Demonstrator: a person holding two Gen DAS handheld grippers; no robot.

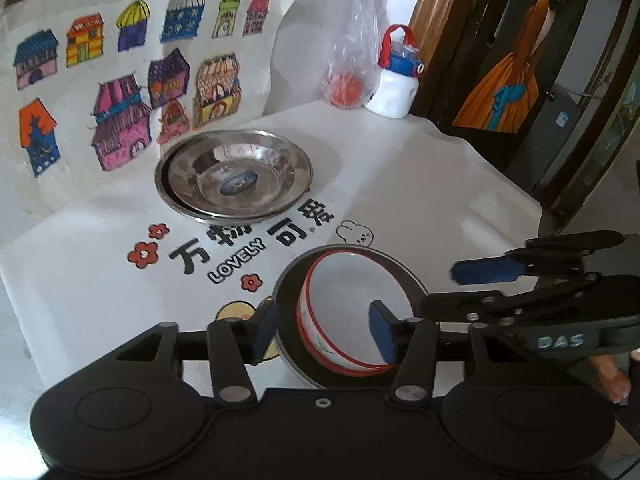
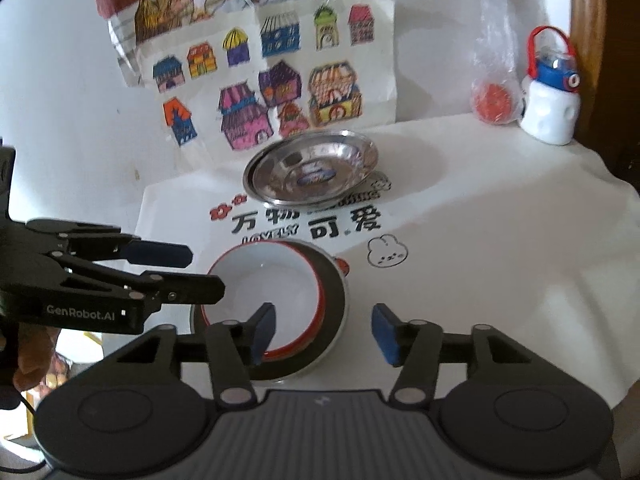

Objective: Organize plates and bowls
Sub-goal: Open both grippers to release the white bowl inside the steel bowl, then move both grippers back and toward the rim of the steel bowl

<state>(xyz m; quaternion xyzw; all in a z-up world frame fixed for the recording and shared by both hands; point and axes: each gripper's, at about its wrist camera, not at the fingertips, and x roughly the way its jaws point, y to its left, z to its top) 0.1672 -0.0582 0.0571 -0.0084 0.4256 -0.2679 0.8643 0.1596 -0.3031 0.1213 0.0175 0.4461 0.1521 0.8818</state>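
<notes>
I have both grippers over the near part of the table (image 2: 500, 240), which wears a white cloth printed with flowers and lettering. My left gripper (image 1: 326, 334) stands about half open, its blue pads either side of the near wall of the white bowl (image 1: 352, 312) without pressing on it; nothing is held. My right gripper (image 2: 326, 334) is likewise parted and empty: its left pad hangs above the bowl's inside, its right pad over bare cloth.

The red-rimmed bowl sits inside a dark plate (image 1: 292, 280), off-centre, so a crescent of plate shows on one side. That stack lies near the table's front edge, directly under both tools, which crowd it from left and right.

Farther back, well apart from the bowl, two nested steel plates (image 1: 234, 176) rest close to the drawings (image 1: 100, 92) propped against the wall. Between the two stacks the cloth is open. At the back right corner stand a plastic bag (image 1: 354, 68) with something orange in it and a white bottle (image 1: 394, 80), touching or nearly so. The table's right edge curves away with plenty of bare cloth before it
</notes>
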